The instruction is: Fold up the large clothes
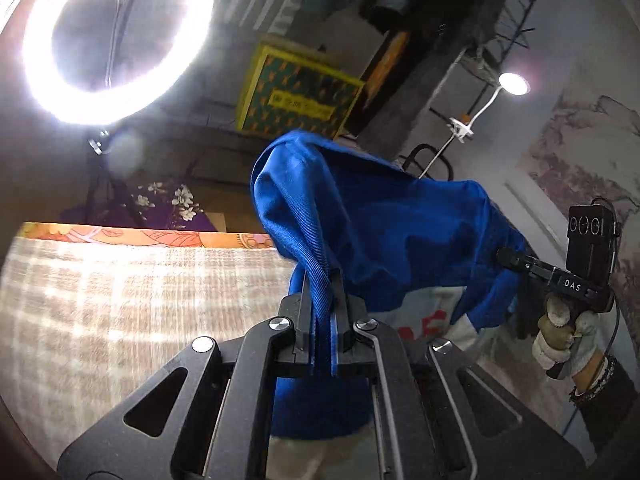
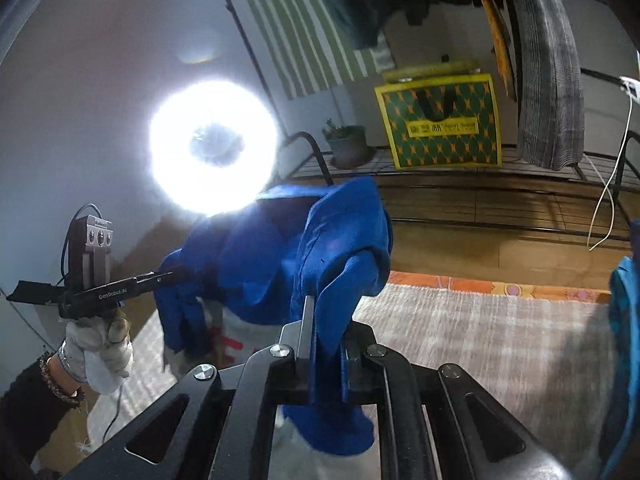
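Holding: I have the large blue woven-fabric garment with a white lower panel and red print (image 1: pixel 384 232) lifted between my two tools, clear of the bed.
Bed cover: the beige-and-white checked woven cover (image 1: pixel 140 300) lies below and to the left in the left wrist view, with an orange patterned border (image 1: pixel 152 236) along its far edge.
Garment axis: its long axis runs roughly level from one tool to the other; the top edge is stretched between them and the rest hangs down, the white panel lowest.
Left gripper (image 1: pixel 322 292): closed tight on a bunched fold of the blue cloth, which sticks up above the jaws and drops away beneath them.
Right gripper (image 2: pixel 326 320): closed on the other end of the cloth, which drapes over the tips and hides them in part.
Ring light: the round white glowing lamp (image 2: pixel 214 148) stands behind the garment and washes out its upper edge.
Bag: a yellow-and-green patterned carrier bag (image 2: pixel 440 120) sits on a black wire rack (image 2: pixel 520 160) well beyond the cloth.
Hands: my white-gloved right hand (image 1: pixel 560 332) and left hand (image 2: pixel 100 344) grip the handles.
Obstruction: the hanging cloth hides the bed directly below it.
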`<state>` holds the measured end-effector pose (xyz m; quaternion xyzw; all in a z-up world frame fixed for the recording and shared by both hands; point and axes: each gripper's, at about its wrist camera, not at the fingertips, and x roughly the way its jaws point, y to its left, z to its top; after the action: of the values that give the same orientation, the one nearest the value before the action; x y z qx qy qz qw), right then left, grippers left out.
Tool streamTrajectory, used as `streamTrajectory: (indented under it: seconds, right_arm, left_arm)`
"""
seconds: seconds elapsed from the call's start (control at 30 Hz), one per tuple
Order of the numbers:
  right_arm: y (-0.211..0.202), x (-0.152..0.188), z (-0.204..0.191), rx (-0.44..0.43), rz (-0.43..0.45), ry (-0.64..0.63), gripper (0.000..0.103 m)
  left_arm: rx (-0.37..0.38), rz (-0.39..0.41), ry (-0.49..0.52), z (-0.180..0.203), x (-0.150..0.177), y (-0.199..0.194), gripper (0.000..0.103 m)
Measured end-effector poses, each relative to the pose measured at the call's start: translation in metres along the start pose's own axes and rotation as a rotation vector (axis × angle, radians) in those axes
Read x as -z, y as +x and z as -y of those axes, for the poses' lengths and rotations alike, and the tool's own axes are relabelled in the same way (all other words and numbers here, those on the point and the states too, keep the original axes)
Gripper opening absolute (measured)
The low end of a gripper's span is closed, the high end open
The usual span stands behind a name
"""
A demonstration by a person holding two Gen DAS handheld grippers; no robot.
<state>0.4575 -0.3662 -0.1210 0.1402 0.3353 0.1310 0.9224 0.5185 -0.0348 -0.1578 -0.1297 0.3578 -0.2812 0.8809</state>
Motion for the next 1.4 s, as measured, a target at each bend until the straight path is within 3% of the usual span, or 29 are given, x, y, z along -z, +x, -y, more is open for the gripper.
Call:
streamTrajectory:
  seconds: [0.33,0.63,0.73,0.77,0.9,1.1,1.2,1.27,1.4]
  right_arm:
    - [-0.096,0.061,-0.074,-0.015,-0.036,-0.046,0.005]
    - [-0.129,0.142,-0.112,-0.007,-0.146,-0.085,0.005]
    - [-0.143,0.161,-0.113,0.010,-0.166,-0.072,0.014]
    - [-0.151,0.165,-0.112,0.016,-0.166,-0.064,0.021]
    - [-0.207,0.177,-0.113,0.011,-0.090,-0.047,0.031]
    - [-0.312,0.182,-0.129,-0.021,0.094,-0.039,0.035]
    - [-0.348,0.185,-0.142,-0.037,0.137,-0.033,0.041]
    - [-0.363,0.185,-0.153,-0.044,0.152,-0.039,0.045]
    - [-0.401,0.191,-0.174,-0.039,0.183,-0.070,0.045]
  left_arm:
    - [-0.009,0.017,0.082,0.056,0.056,-0.092,0.001]
    - [-0.081,-0.089,0.158,0.075,0.149,-0.133,0.002]
    - [-0.108,-0.162,0.226,0.085,0.180,-0.148,0.002]
    - [-0.114,-0.174,0.242,0.088,0.188,-0.155,0.002]
    - [-0.096,-0.195,0.284,0.097,0.219,-0.205,0.002]
    - [-0.080,-0.110,0.221,0.106,0.230,-0.288,0.003]
    - [-0.045,-0.074,0.142,0.109,0.227,-0.316,0.015]
    - [-0.022,-0.043,0.109,0.116,0.220,-0.333,0.028]
    - [0.022,0.014,0.081,0.138,0.206,-0.374,0.029]
